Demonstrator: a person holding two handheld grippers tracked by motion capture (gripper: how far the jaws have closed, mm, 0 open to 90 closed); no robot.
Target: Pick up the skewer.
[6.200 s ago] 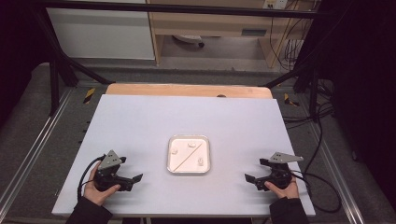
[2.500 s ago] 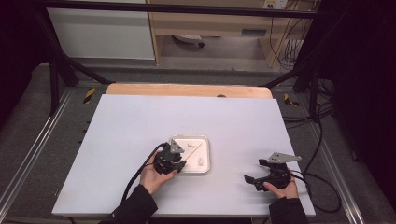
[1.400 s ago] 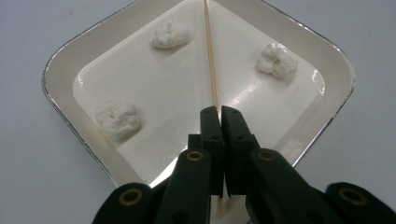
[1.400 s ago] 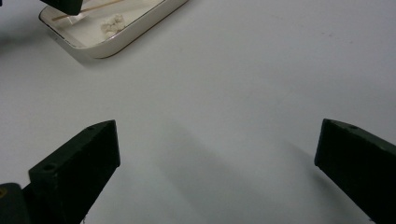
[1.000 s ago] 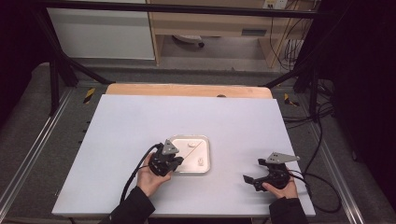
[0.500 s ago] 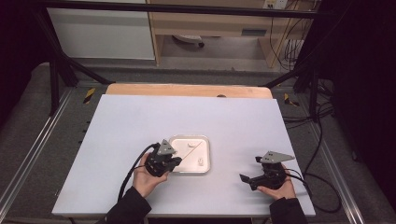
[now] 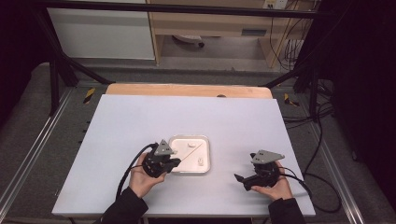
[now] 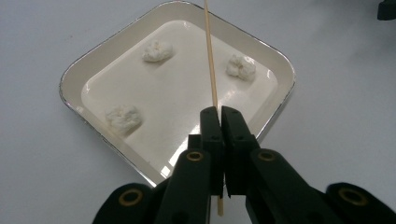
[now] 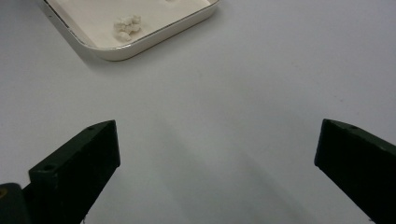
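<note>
— Looking down, what carries everything?
— A pale, matte counter [image 7: 140,126] with a strip of bare wood along its far edge, standing on grey floor inside a black metal frame; cables trail off past its right edge.

— And on it?
— A square tray [image 8: 79,70] with rounded corners and a thin shiny rim, cream inside, toward the near edge around the middle. Three small crumbly white lumps [image 8: 157,50] lie in it, well apart.

— The left gripper [image 8: 219,112]?
— Jaws pressed together on a thin, straight wooden stick [image 8: 210,56], which slants out over the tray.

— The right gripper [image 7: 247,178]?
— Near the near right corner, its black jaws spread wide over bare counter, holding nothing, apart from the tray.
</note>
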